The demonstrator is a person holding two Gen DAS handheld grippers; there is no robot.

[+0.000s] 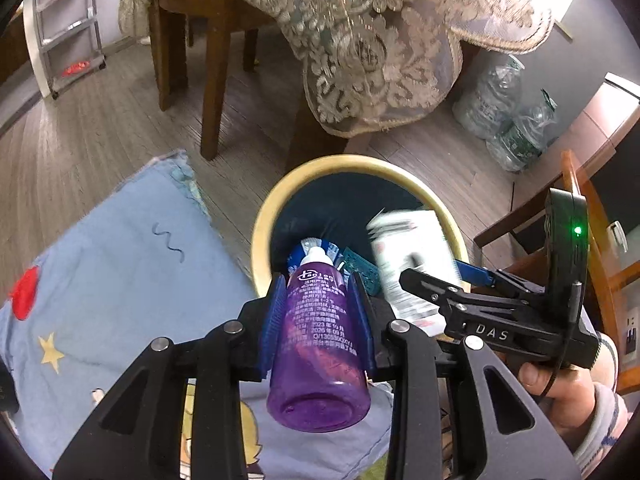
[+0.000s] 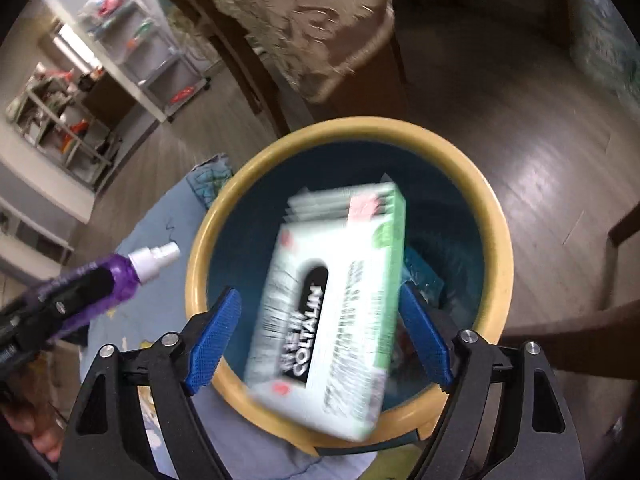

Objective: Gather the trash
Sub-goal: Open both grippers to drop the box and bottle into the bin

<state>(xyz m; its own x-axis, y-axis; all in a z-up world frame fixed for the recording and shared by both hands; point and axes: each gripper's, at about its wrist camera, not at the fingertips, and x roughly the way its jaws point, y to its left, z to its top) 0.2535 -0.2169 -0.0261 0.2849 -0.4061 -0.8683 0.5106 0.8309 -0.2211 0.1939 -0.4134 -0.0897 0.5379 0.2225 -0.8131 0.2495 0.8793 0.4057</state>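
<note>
The left gripper (image 1: 320, 300) is clamping a purple bottle (image 1: 318, 344) between its blue pads (image 1: 274, 312), both pads pressing on the bottle's sides. The bottle's white cap is pointing forward and down toward a yellow-rimmed bin (image 1: 276, 208), and its clear purple base is facing the camera. In the right wrist view the same bottle (image 2: 120, 276) is showing at the left edge, just outside the bin's rim (image 2: 200, 248).

The right gripper (image 2: 320, 336) is standing wide open above the bin. A white and green box (image 2: 332, 304) is sitting between its pads (image 2: 216, 332), blurred and tilted, with a clear gap on the left pad's side; on the right it is close to the other pad, and contact there cannot be told. The box is hanging over the bin's dark inside, its lower end overlapping the near rim. In the left wrist view the box (image 1: 412, 260) is showing over the right half of the bin, just ahead of the right gripper (image 1: 444, 276).

Some blue and teal wrappers (image 1: 352, 260) are lying in the bin's bottom. The bin is standing on the wooden floor (image 1: 100, 128), with a light blue cloth (image 1: 120, 260) at its left side.
</note>
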